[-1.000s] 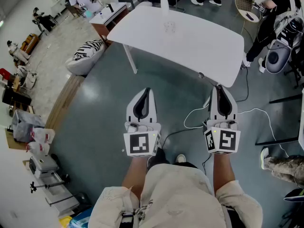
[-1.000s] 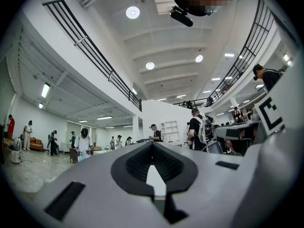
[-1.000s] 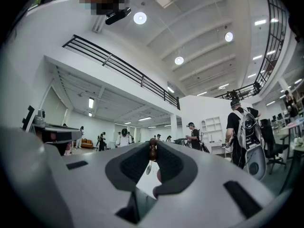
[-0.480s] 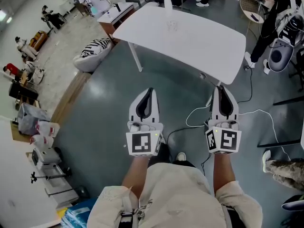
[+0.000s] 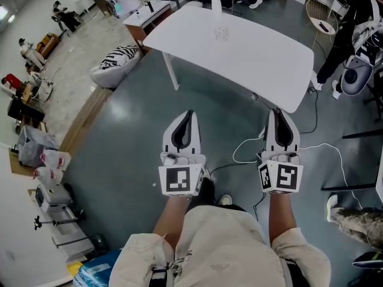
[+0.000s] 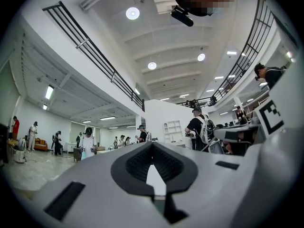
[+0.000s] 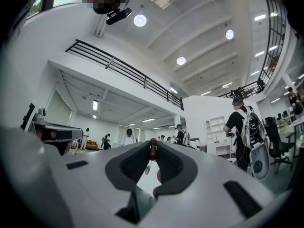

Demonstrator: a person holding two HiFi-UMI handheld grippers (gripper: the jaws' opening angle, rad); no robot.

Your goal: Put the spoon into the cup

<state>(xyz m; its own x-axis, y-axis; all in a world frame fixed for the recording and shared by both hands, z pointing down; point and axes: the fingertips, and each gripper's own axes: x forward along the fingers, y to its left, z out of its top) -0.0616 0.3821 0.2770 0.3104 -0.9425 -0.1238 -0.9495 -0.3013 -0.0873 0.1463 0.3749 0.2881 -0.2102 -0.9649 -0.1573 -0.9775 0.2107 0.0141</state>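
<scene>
A white table (image 5: pixel 257 58) stands ahead of me across the grey floor. On its far part is a clear glass cup (image 5: pixel 221 33), small in the head view. My right gripper (image 5: pixel 276 110) is held level in front of the person's body, short of the table's near corner. It is shut on a spoon: in the right gripper view the brown handle end (image 7: pixel 153 149) sticks up between the pads and the bowl (image 7: pixel 147 167) hangs beyond them. My left gripper (image 5: pixel 188 112) is held beside it, shut, with nothing between its jaws (image 6: pixel 152 144).
A white vase (image 5: pixel 216 5) with flowers stands at the table's far edge. A zebra-patterned cushion (image 5: pixel 114 64) lies on the floor at the left. A white cable (image 5: pixel 251 154) loops on the floor near the table's corner. Several people and desks are around the room.
The head view has shifted slightly, and the table sits a little differently in the picture. Both grippers keep the same pose, and the spoon stays in the right one.
</scene>
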